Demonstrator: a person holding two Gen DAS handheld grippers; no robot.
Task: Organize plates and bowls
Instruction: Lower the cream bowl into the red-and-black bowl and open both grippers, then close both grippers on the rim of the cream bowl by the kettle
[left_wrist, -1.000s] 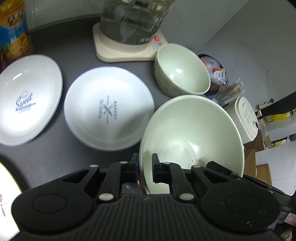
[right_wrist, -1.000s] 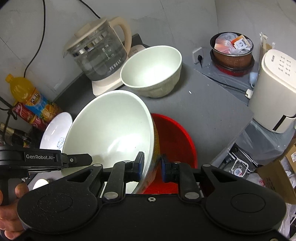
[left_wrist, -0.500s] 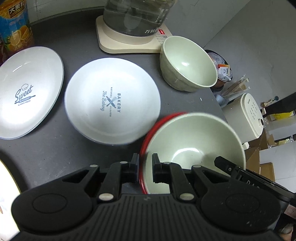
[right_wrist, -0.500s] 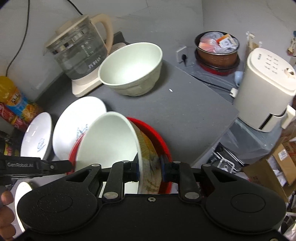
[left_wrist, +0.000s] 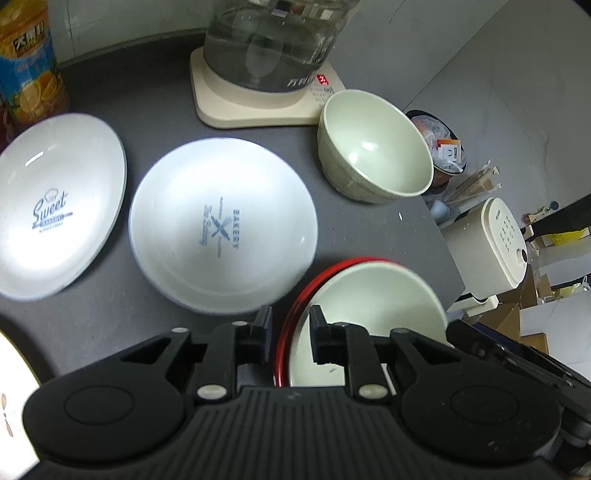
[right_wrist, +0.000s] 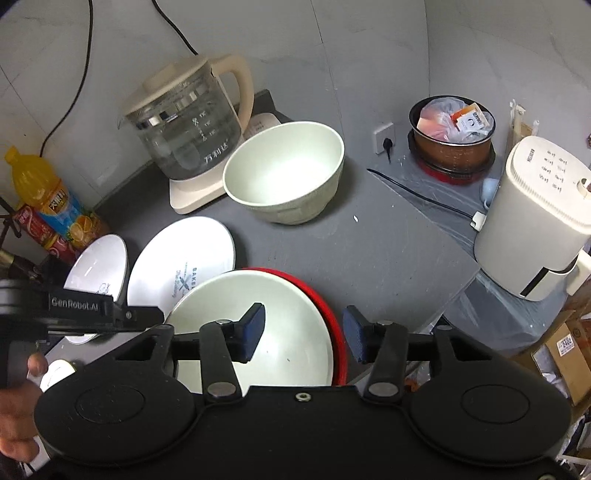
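The wide pale bowl (right_wrist: 258, 332) sits inside the red bowl (right_wrist: 332, 325) at the near edge of the grey surface (right_wrist: 369, 251); only a red crescent of rim shows around it.

The right claw (right_wrist: 304, 336) has just been opening. Its blue pads stand apart on either side of the two nested rims, one over the pale bowl's inside and one outside the red rim, and neither presses on them, so it has released.

The left claw (left_wrist: 288, 332) has also just been opening, only a little. Its fingers straddle the nested rims on the other side, with a narrow gap showing; whether a pad touches a rim cannot be told from this view.

Beyond the nested pair, the "Bakery" plate (left_wrist: 221, 229) lies flat on the surface, and the "Sweet" plate (left_wrist: 55, 206) lies to its left, close beside it. A second, deeper pale bowl (left_wrist: 373, 147) stands upright farther back, just beside the base of the glass kettle (right_wrist: 184, 129). An orange drink bottle (right_wrist: 44, 195) stands at the far left. Off the surface to the right are a white appliance (right_wrist: 532, 218) and a pot with a plastic bag (right_wrist: 450, 133).
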